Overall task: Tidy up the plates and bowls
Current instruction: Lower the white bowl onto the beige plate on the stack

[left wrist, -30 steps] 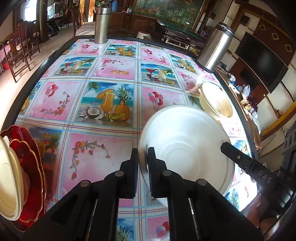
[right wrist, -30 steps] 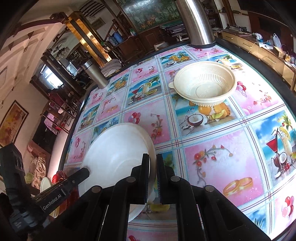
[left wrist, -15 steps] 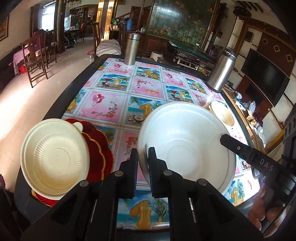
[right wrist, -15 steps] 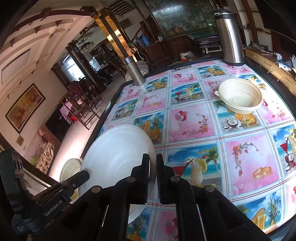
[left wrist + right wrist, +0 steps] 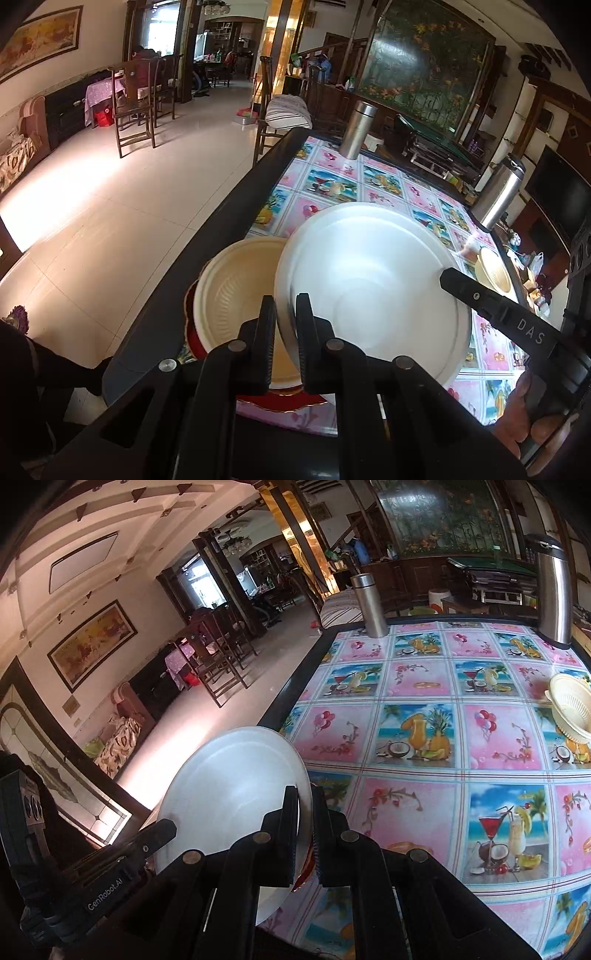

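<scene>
Both tools clamp one white plate (image 5: 369,288): left tool (image 5: 286,325) and right tool (image 5: 304,823) on opposite rims, seemingly above a cream bowl (image 5: 229,299) near the worktop (image 5: 424,720) edge.

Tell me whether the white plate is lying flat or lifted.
Lifted: both grippers pinch opposite rim edges of the white plate, above the cream bowl.

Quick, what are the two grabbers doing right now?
Left gripper: closed on the rim of the white plate.
Right gripper: closed on the same plate's opposite rim.
</scene>
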Demonstrator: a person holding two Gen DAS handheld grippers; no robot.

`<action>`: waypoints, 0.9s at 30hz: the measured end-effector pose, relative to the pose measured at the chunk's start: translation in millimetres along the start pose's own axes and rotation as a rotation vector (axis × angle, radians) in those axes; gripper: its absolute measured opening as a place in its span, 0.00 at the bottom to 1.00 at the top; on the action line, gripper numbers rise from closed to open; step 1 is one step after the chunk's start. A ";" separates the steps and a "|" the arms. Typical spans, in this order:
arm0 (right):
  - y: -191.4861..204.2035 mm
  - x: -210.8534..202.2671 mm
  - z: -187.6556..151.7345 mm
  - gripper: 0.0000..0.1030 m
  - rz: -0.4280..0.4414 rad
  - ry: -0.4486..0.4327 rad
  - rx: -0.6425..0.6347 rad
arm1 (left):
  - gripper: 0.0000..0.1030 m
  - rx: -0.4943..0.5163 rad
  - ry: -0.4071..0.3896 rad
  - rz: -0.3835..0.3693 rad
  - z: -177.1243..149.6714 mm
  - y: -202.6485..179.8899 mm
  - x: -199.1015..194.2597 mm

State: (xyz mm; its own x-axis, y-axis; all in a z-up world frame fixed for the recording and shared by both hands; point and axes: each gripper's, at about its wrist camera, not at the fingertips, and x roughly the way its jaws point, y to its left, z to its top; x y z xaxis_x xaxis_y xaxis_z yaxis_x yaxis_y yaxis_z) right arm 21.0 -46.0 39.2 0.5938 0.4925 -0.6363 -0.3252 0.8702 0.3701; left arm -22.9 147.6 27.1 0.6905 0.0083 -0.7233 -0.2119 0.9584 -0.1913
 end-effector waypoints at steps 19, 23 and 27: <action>29.8 81.0 -27.6 0.08 -0.010 0.088 -0.041 | 0.09 -0.053 0.062 0.098 -9.7 48.0 37.7; 32.5 89.0 -33.5 0.10 -0.021 0.101 -0.061 | 0.09 -0.059 0.069 0.103 -12.3 53.4 38.5; 34.4 92.0 -37.1 0.12 -0.038 0.097 -0.078 | 0.11 -0.054 0.065 0.111 -13.8 52.3 35.1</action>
State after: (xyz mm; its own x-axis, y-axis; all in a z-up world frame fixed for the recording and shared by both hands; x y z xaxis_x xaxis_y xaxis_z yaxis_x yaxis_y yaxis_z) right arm 37.2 29.7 -31.7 0.5342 0.4551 -0.7124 -0.3627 0.8846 0.2931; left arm -19.3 194.1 -17.5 0.6151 0.0935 -0.7828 -0.3226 0.9358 -0.1417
